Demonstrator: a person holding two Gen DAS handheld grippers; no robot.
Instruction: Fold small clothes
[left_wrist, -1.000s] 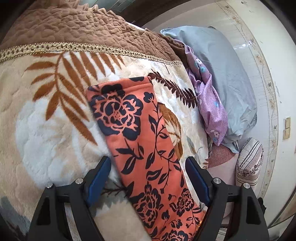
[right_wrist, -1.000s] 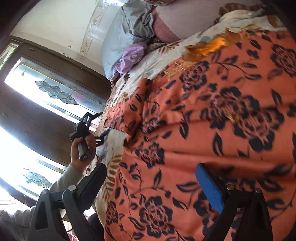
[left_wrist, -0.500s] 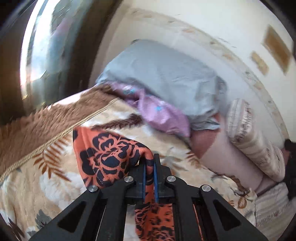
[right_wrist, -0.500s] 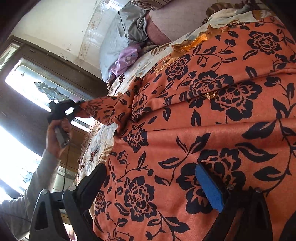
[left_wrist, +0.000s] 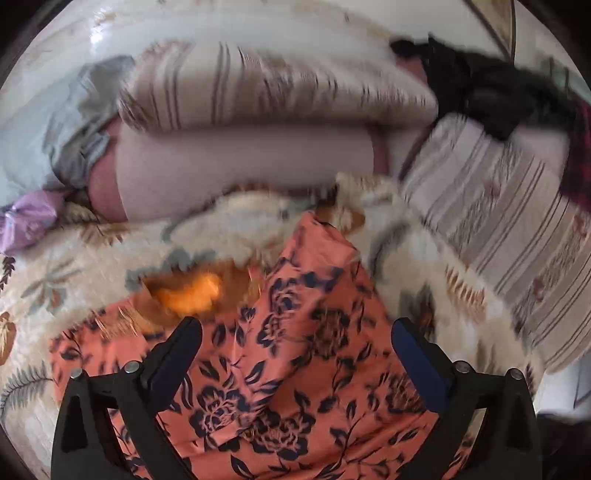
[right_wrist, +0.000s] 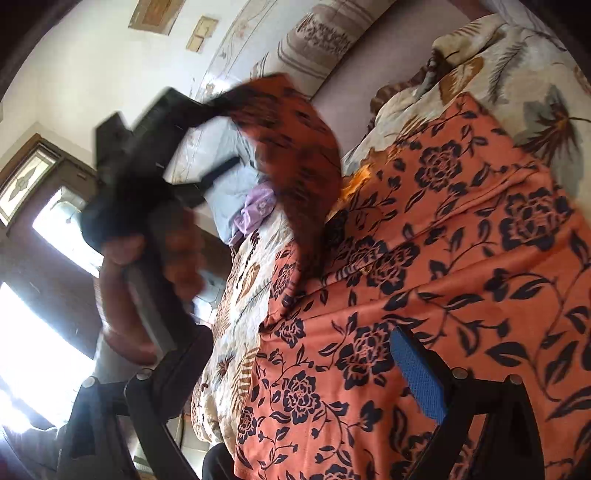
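An orange garment with a dark floral print (left_wrist: 306, 354) lies on the bed blanket (left_wrist: 92, 254); it also fills the right wrist view (right_wrist: 424, 295). In the left wrist view my left gripper (left_wrist: 295, 347) has its jaws wide apart over the cloth. In the right wrist view the left gripper (right_wrist: 195, 110) is blurred and a flap of the garment (right_wrist: 295, 147) trails from its tip in the air. My right gripper (right_wrist: 303, 358) is open, low over the garment, gripping nothing.
Striped pillows (left_wrist: 498, 206) and a pink bolster (left_wrist: 240, 162) lie at the head of the bed. A grey pillow (left_wrist: 48, 129) and a purple cloth (left_wrist: 29, 218) are at the left. A window (right_wrist: 44, 314) is behind the hand.
My left gripper, shut on the garment's corner half a second ago, has swung across over the garment toward the pillows and its jaws now stand open. The right gripper stayed open.
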